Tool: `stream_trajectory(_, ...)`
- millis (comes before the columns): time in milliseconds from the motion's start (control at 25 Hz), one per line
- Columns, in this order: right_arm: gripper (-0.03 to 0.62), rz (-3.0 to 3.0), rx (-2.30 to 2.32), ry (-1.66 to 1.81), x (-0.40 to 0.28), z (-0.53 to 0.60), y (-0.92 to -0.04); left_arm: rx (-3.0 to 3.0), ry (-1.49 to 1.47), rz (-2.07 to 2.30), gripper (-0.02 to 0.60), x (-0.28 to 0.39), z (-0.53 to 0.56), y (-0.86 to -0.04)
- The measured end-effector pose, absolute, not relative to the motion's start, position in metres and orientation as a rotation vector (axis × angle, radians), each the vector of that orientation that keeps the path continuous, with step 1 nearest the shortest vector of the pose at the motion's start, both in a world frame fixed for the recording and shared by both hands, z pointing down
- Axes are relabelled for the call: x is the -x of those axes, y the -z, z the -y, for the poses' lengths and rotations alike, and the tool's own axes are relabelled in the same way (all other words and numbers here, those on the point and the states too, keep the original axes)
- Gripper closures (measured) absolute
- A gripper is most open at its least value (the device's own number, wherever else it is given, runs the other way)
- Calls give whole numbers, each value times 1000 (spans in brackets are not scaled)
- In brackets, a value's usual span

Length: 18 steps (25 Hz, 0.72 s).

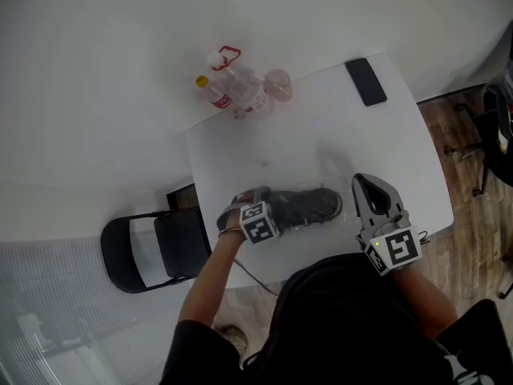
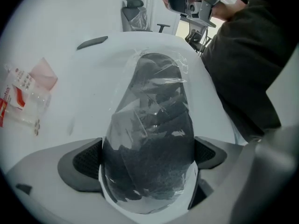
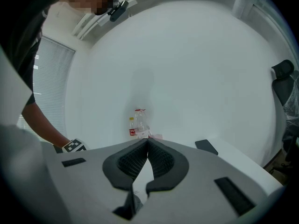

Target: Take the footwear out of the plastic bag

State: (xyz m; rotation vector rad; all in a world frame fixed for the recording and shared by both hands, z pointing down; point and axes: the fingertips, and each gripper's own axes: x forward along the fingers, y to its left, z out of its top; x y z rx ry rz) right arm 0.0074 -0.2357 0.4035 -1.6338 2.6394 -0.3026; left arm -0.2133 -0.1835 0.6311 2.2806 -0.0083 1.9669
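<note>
Initial grab, I'd say: left claw (image 2: 145,164) spread wide, bagged shoe (image 2: 154,143) on the bench (image 2: 93,90) between its pads (image 2: 81,161); right claw (image 3: 146,144) pressed together, empty, well aside; next likely clamp left, peel plastic bag (image 2: 180,69) with right.

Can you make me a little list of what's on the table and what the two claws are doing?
table: white
shoe: dark, lying inside a clear plastic bag
left claw: open, pointing down, one jaw on each side of the bagged shoe
right claw: shut, empty, off to the shoe's side
bottles: bunched at the table's far edge
phone: dark, flat, at a far corner
chair: black, beside the table
</note>
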Motion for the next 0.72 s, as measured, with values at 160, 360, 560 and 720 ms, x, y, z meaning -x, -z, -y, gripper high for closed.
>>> stream_trajectory(160, 576, -2640, 1640, 298, -7, 235, -404, -2278, -1951, -13, 5, 214, 184, -632)
stream_trajectory(360, 576, -2643, 1641, 289, -7, 235, -403, -2271, -1971, -7, 5, 212, 184, -631)
stream_trajectory(560, 576, -2662, 1629, 273, -4, 233, -404, -2304, -1965, 3, 6, 213, 183, -629)
stream_trajectory(720, 576, -2667, 1631, 270, -9, 233, -403, -2354, -1863, 50, 6, 208, 180, -623)
